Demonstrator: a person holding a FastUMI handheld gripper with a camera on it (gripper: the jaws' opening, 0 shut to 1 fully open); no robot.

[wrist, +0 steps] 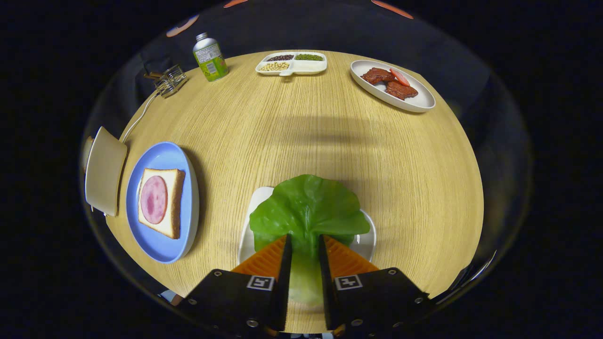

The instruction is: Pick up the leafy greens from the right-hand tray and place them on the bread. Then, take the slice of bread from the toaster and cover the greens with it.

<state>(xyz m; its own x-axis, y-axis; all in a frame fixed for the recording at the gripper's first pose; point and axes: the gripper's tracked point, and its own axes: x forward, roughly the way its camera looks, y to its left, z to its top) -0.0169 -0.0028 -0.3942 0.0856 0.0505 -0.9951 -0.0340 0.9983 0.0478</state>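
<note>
While the tongs [305,242] pinch it, the leafy greens [305,209] fan out beyond.

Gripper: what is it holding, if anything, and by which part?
The gripper is shut on the lettuce leaf, both fingers pressing its pale stalk end, above the white tray.

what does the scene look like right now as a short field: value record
gripper: gripper shut on the leafy greens, pale stem between the fingers
greens: over a white tray; lifted or resting, cannot tell
target: bread with a ham slice on a blue plate, left of the fingers
toaster: cream toaster beside the plate
far side: can, divided dish, meat plate
</note>
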